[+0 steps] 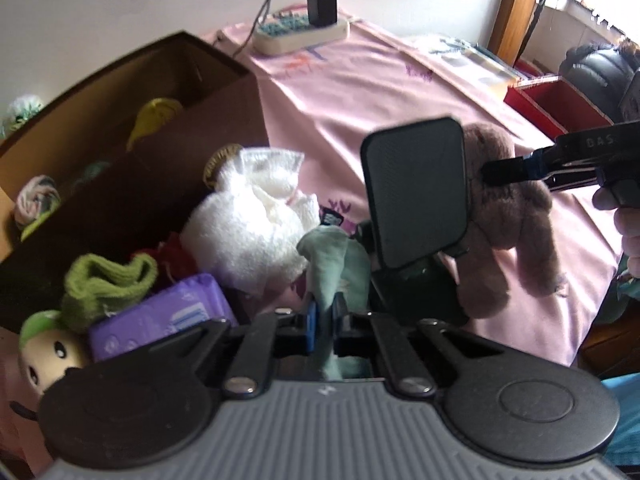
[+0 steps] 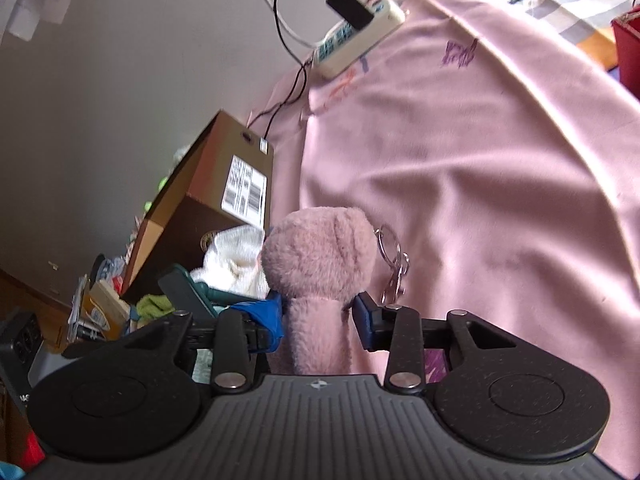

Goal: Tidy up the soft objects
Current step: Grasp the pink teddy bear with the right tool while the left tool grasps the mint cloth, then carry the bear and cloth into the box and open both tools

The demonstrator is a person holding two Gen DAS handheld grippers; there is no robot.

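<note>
My left gripper [image 1: 325, 326] is shut on a pale green soft cloth toy [image 1: 334, 264] and holds it in front of the brown cardboard box [image 1: 132, 184]. My right gripper [image 2: 318, 320] is shut on a brown-pink plush bear [image 2: 320, 276] with a metal key ring [image 2: 390, 264]; in the left wrist view the bear [image 1: 508, 216] hangs from the right gripper [image 1: 500, 172] above the pink cloth. A white knitted item [image 1: 256, 220], a green sock [image 1: 108, 284], a purple packet [image 1: 160, 320] and a green-haired doll [image 1: 44, 352] lie beside the box.
A black phone stand [image 1: 418, 192] stands between the two toys. A power strip with a charger [image 1: 304, 28] lies at the back of the pink-covered table [image 1: 360, 92]. Yarn balls [image 1: 38, 200] sit inside the box. A red box [image 1: 560, 100] stands at the right.
</note>
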